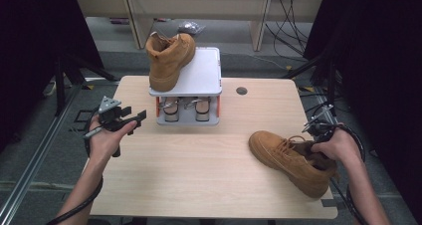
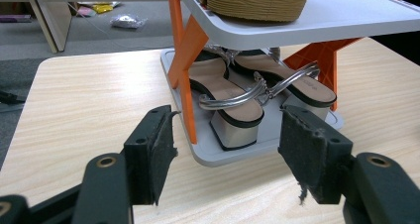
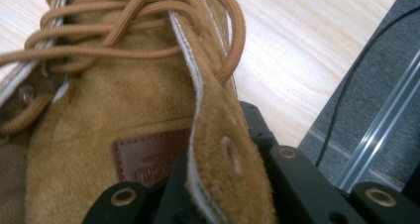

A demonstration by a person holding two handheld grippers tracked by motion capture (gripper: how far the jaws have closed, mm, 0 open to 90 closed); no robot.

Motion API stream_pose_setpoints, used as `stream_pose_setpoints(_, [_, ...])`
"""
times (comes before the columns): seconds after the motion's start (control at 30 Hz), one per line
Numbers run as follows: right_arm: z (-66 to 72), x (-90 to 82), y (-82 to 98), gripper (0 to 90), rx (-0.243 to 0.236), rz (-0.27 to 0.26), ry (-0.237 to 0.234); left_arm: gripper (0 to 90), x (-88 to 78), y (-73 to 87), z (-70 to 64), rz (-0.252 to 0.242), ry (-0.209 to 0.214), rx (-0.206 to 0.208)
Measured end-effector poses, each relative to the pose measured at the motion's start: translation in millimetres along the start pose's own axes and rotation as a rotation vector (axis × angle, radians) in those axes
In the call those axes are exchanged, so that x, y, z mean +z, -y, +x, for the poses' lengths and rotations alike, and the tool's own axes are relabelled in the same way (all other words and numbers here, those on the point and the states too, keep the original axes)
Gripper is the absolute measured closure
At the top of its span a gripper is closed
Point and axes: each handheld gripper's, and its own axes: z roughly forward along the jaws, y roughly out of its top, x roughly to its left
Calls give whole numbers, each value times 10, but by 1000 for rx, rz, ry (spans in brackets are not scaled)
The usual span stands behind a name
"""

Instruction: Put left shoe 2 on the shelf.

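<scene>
Right tool point(image 3: 218, 204) clenched on the soft suede eyelet flap of the boot point(image 1: 291, 160), floppy hold for 1 heavy boot; left tool point(image 2: 225, 159) released, idle.

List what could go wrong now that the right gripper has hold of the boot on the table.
1. The right gripper pinches only the thin eyelet flap of the loose boot; lifted, the boot may swing or slip out.
2. The dangling laces could snag.
3. The rack's top shelf already carries the other boot, so room beside it is tight.
</scene>
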Motion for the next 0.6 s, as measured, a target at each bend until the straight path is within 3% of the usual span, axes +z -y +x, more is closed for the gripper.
stream_pose_setpoints(0.03, [25,3,20,852,6,-25,-2,376,1,3,3,1,-1,0])
stream_pose_setpoints(0.13, [56,-30,45,858,5,-21,6,376,9,12,11,5,-3,0])
stream_pose_setpoints(0.2, [129,-52,43,860,56,-1,20,376,18,19,8,4,1,-2])
stream_pose_setpoints(0.23, [88,-67,46,860,2,9,-4,376,20,21,5,4,3,-2])
stream_pose_setpoints(0.27, [139,-72,43,861,38,-2,24,376,21,23,4,5,2,-1])
stream_pose_setpoints(0.47, [236,-144,-10,862,8,-62,69,376,41,36,22,11,-5,-3])
stream_pose_setpoints(0.53, [234,-163,-36,863,4,-66,70,377,49,37,21,11,0,-4])
stream_pose_setpoints(0.57, [231,-172,-48,863,-14,-62,93,376,47,35,17,10,-4,-2])
stream_pose_setpoints(0.6, [269,-186,-54,863,24,-64,81,376,47,34,14,11,-3,-2])
